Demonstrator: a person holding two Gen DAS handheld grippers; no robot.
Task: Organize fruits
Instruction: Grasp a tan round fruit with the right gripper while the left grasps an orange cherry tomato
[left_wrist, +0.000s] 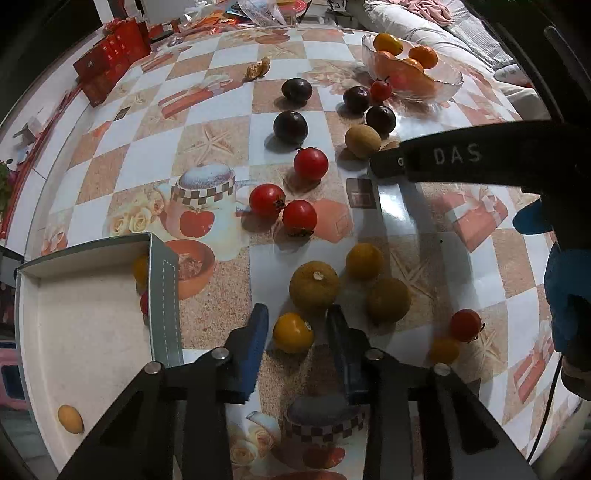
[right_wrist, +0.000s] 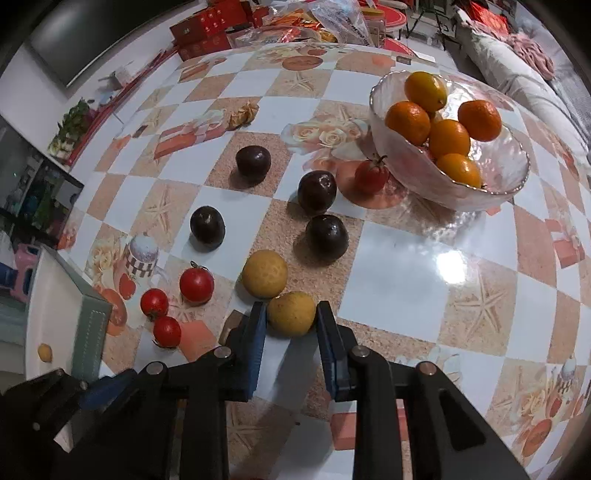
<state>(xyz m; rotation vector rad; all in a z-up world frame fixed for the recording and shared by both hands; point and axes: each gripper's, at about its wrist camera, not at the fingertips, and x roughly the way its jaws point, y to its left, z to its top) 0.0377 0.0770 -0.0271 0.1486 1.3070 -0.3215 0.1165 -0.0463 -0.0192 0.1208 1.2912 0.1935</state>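
Fruits lie scattered on the patterned table. My left gripper (left_wrist: 297, 328) is open around a yellow cherry tomato (left_wrist: 293, 332); its blue pads stand apart from the fruit. My right gripper (right_wrist: 291, 314) is shut on a tan longan (right_wrist: 291, 313), lifted above the table. It shows from the side in the left wrist view (left_wrist: 384, 162). Another longan (right_wrist: 264, 273) lies just beyond. A glass bowl (right_wrist: 495, 173) holds several oranges (right_wrist: 448, 138). Dark passion fruits (right_wrist: 327, 236) and red cherry tomatoes (right_wrist: 196, 284) lie in the middle.
A white tray (left_wrist: 92, 325) with a grey wall sits at the left and holds a small yellow fruit (left_wrist: 70, 419). More longans (left_wrist: 314, 286) and tomatoes (left_wrist: 466, 325) lie near my left gripper. Red boxes (left_wrist: 107, 62) and a sofa (left_wrist: 424, 22) are at the back.
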